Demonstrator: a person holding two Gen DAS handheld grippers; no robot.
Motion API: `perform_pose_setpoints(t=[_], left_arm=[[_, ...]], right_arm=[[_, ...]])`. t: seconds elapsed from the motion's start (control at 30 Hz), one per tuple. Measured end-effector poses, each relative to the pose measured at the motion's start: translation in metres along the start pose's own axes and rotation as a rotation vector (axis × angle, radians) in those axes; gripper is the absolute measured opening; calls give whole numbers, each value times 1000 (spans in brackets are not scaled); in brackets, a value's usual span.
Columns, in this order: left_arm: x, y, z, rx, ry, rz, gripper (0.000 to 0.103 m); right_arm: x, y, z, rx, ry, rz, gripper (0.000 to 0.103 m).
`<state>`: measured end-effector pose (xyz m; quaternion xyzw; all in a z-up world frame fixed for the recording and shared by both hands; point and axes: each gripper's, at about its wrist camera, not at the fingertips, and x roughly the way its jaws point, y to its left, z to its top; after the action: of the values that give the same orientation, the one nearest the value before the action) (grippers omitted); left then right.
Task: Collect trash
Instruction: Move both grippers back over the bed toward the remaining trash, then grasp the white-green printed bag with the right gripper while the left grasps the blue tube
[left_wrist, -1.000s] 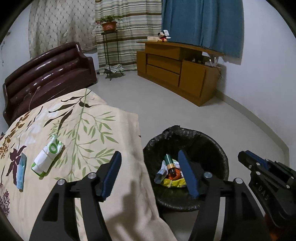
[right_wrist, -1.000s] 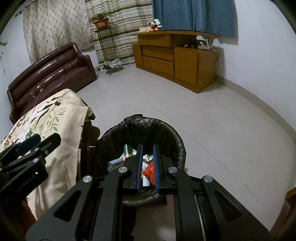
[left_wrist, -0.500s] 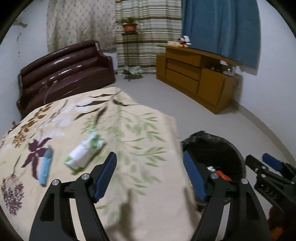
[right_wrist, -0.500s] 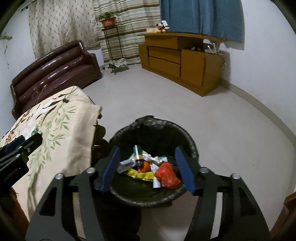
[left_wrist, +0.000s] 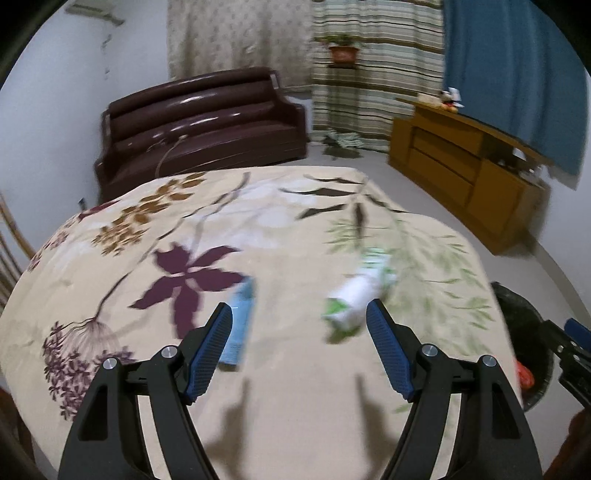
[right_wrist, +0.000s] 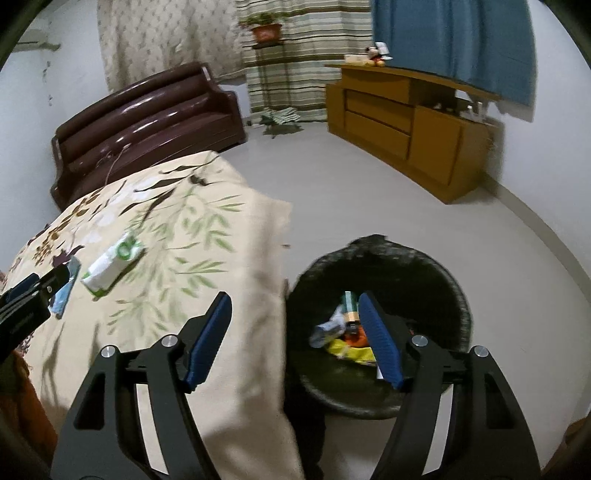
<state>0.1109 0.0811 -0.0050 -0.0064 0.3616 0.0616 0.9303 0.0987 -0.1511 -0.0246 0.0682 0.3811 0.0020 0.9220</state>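
Both empty: left hand-held gripper (left_wrist: 299, 345) gapes over the counter, white wrapper (left_wrist: 356, 295) just ahead; right hand-held gripper (right_wrist: 293, 338) has just been opening. Next: close on wrapper.

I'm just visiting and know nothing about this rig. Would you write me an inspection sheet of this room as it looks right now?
Surface: table under a floral cloth, mostly bare.
Job's things: white-and-green packet and light blue packet lie apart on the cloth; black-lined bin on the floor beside the table holds mixed wrappers, including a red wrapper.
Clutter: nothing seen beyond the two packets.
Grippers: left gripper open above the cloth, nothing between its fingers; right gripper has just been opening, empty, over the table edge and bin.
Cables: a thin cord on the sofa.
Surroundings: brown sofa, wooden cabinet, curtains, potted plant.
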Motion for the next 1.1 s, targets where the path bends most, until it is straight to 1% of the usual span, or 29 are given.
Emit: perform_pose_setpoints(t=[0.17,0.37,0.4,0.43,0.47,0.53,0.57,0.63,0.67,0.73,0.77,0.83,0.97,1.1], left_arm=[[14,29,0,-31,41,29,73],[30,43,0,-37,100,15,73],[33,44,0,-32,110,16,71],[35,44,0,-29,118,14,66],[37,46,-1,-28,124,9,64],[40,47,-1,-33,143,-14,54],[41,48,-2,-33,151,-24,51],[44,48,-2,-30,158,-38,41],[45,47,-3,-27,163,-49,39],[48,48,-3,-26,172,-63,31],[49,49,-3,-24,169,-63,30],[49,49,-3,-17,165,-70,20],[48,51,-4,-17,156,-93,17],[45,60,-5,-38,147,-108,17]], right_arm=[[5,31,0,-43,18,36,69],[11,58,1,-82,34,62,70],[12,61,1,-85,36,64,70],[14,64,1,-89,40,68,70],[14,67,2,-92,42,71,70],[16,72,3,-98,45,75,70],[16,74,3,-100,47,76,70],[19,78,4,-105,51,83,70],[19,80,4,-107,52,85,70],[20,84,4,-111,56,89,70],[21,86,5,-114,58,91,70],[22,90,5,-120,61,94,70],[25,99,7,-126,66,100,70],[28,112,11,-131,74,117,70]])
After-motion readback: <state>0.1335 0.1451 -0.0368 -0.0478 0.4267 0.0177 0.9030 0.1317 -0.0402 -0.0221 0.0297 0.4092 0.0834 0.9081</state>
